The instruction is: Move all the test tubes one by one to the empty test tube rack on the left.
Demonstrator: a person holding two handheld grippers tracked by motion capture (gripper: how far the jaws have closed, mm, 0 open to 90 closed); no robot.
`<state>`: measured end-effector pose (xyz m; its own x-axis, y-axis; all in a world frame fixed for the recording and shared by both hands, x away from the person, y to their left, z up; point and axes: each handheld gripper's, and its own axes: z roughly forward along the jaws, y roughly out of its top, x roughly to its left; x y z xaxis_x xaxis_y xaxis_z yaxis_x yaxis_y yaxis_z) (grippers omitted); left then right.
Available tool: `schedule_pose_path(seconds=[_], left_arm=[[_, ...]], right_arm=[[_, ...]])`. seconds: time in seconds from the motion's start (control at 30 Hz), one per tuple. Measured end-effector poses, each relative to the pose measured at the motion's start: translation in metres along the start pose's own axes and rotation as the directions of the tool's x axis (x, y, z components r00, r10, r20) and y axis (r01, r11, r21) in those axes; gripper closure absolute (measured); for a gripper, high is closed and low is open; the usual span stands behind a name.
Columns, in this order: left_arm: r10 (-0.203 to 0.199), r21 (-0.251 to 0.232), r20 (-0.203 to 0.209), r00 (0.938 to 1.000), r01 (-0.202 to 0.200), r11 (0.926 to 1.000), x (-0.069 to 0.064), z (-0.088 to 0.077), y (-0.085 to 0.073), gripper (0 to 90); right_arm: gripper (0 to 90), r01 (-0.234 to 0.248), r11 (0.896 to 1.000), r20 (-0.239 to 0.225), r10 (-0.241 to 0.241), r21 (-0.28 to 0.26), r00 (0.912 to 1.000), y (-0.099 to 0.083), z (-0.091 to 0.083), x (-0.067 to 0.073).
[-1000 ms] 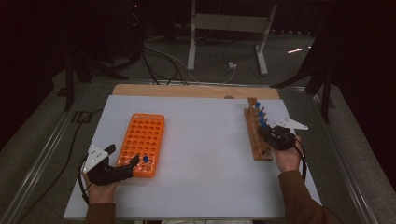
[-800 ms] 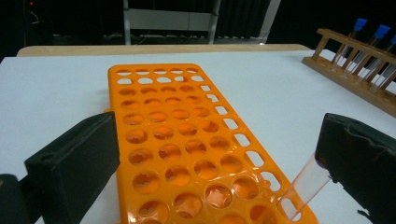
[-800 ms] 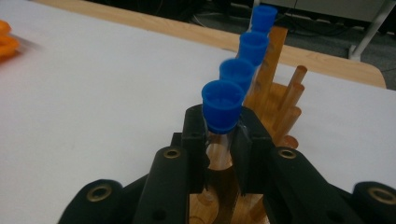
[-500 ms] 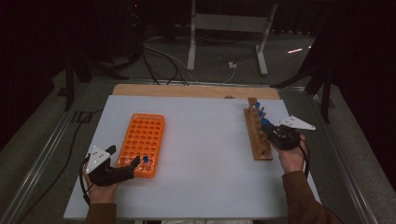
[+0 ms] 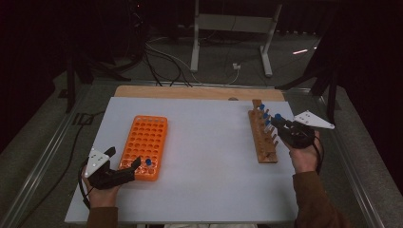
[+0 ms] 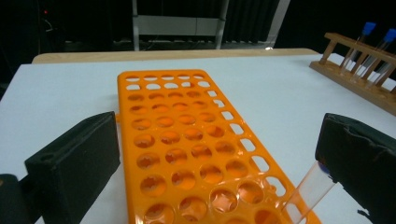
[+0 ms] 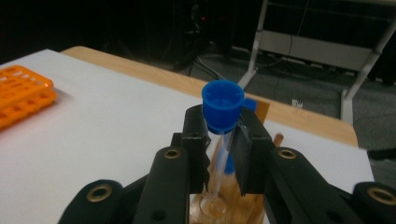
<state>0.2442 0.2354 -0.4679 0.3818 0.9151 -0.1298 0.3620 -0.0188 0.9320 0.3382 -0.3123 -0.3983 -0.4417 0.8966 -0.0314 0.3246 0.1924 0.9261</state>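
My right fingers clench a blue-capped tube above the wooden rack. My left fingers gape over the orange rack

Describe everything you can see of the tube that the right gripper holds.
The tube is slim and clear, plastic or glass by its look, with a round bottom and a blue ribbed cap closing its top. It stands about upright, clamped just below the cap between the pads of the right gripper. Its bottom hangs above the wooden rack at the table's right side, where other blue-capped tubes stand. It looks empty.
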Motion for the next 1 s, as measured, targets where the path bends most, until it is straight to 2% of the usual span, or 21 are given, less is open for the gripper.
schedule_pose_path(seconds=[0.13, 0.27, 0.47, 0.7, 0.8, 0.93, 1.0], left_arm=[[0.001, -0.02, 0.003, 1.0, -0.001, 0.9998, -0.005, -0.002, 0.008, 1.0], [0.036, -0.027, 0.0, 0.9994, -0.036, 0.999, -0.013, -0.003, 0.016, 1.4], [0.063, -0.046, 0.029, 0.9976, -0.062, 0.997, -0.028, -0.001, 0.032, 1.4], [0.081, -0.046, 0.105, 0.9911, -0.077, 0.996, -0.047, 0.014, 0.049, 1.3], [0.096, -0.038, 0.125, 0.9875, -0.092, 0.995, -0.058, 0.023, 0.053, 1.4], [0.13, -0.02, 0.131, 0.9828, -0.129, 0.9915, -0.077, 0.034, 0.06, 3.1], [0.146, -0.022, 0.146, 0.9785, -0.144, 0.9893, -0.087, 0.038, 0.063, 3.5]], right_arm=[[76.8, 0.011, 1.0, -0.023, -0.011, -0.015, 0.9997, 0.008, 0.0, 0.008], [76.8, 0.018, 1.0, -0.067, -0.019, -0.015, 0.9976, 0.011, 0.006, 0.019], [76.7, 0.033, 0.999, -0.121, -0.032, 0.004, 0.9921, 0.012, 0.017, 0.037], [76.7, 0.033, 0.999, -0.204, -0.03, 0.011, 0.9784, 0.015, 0.027, 0.058], [76.7, 0.047, 0.999, -0.228, -0.041, 0.022, 0.9728, 0.016, 0.032, 0.07], [76.7, 0.064, 0.998, -0.262, -0.054, 0.027, 0.9636, 0.018, 0.039, 0.084], [76.8, 0.067, 0.997, -0.282, -0.057, 0.026, 0.9578, 0.02, 0.041, 0.091]])
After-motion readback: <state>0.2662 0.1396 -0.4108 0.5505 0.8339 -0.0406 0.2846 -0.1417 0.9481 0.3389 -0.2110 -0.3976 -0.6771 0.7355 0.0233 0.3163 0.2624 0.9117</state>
